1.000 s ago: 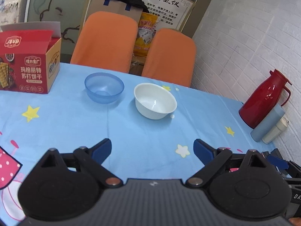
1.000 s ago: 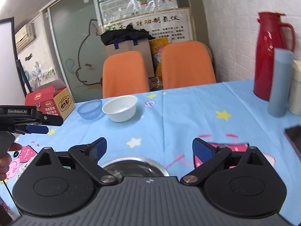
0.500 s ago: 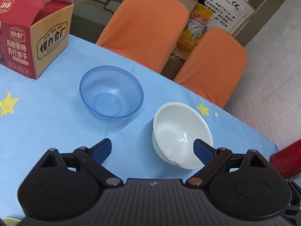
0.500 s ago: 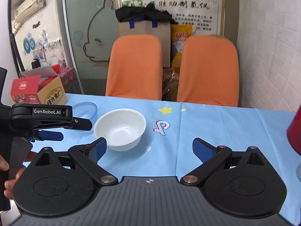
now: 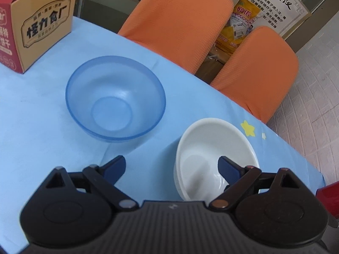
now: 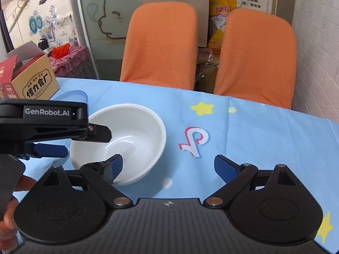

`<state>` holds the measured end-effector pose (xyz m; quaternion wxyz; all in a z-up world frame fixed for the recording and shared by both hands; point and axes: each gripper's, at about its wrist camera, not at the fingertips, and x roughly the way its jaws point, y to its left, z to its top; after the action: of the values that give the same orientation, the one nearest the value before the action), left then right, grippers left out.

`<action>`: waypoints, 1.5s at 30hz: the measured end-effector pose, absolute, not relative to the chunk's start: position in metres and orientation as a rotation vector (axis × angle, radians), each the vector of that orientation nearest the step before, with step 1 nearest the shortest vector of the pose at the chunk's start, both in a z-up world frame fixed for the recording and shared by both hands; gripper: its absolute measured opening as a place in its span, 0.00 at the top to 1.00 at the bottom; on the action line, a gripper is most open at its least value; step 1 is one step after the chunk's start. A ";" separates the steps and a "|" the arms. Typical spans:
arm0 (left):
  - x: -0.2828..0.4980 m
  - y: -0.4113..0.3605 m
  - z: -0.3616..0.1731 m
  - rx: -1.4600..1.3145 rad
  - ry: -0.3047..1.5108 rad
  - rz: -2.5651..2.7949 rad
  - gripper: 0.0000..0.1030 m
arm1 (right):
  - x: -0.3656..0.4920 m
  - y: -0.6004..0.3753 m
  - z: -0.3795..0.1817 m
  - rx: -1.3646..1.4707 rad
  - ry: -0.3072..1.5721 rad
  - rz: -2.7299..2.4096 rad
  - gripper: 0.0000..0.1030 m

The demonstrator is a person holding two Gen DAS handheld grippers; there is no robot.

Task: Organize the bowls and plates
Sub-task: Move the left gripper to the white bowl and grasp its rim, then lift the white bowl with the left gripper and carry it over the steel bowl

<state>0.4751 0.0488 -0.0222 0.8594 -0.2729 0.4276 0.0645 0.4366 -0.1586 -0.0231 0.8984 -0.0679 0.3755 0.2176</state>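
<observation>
A translucent blue bowl [image 5: 115,103] and a white bowl [image 5: 214,154] stand upright side by side on the light blue tablecloth [image 5: 31,127]. My left gripper [image 5: 171,167] is open and holds nothing. Its right finger hangs over the white bowl's inside and its left finger over the cloth, so the bowl's left rim lies between them. In the right wrist view the white bowl [image 6: 127,135] sits at lower left. My right gripper [image 6: 169,166] is open and empty, with its left pad at the bowl's near rim. The left gripper's fingers [image 6: 99,133] reach over that bowl from the left. Only a sliver of the blue bowl [image 6: 74,95] shows behind them.
A red and tan cardboard box [image 5: 36,27] stands at the table's far left. Two orange chairs [image 5: 180,10] [image 5: 258,63] are pushed up behind the far table edge. A red flask [image 5: 330,199] shows at the right edge. A hand [image 6: 8,222] grips the left gripper's handle.
Both grippers have moved forward and down toward the two bowls, which now look much larger. The left gripper's right finger has come over the white bowl. Both stayed open.
</observation>
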 end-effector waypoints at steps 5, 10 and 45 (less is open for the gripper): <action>0.476 0.044 -0.022 -0.540 0.890 0.099 0.10 | 0.445 -0.146 -0.027 -0.163 0.783 0.483 0.00; 0.473 0.043 -0.024 -0.518 0.885 0.097 0.13 | 0.452 -0.141 -0.030 -0.174 0.790 0.496 0.00; 0.257 -0.039 0.026 -0.407 0.840 -0.249 0.72 | 0.251 -0.190 0.029 -0.262 0.699 0.385 0.33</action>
<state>0.2574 -0.0392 0.0260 0.8856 -0.1956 0.4039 -0.1196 0.2506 -0.1896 0.0290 0.9131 -0.1274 0.3392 0.1868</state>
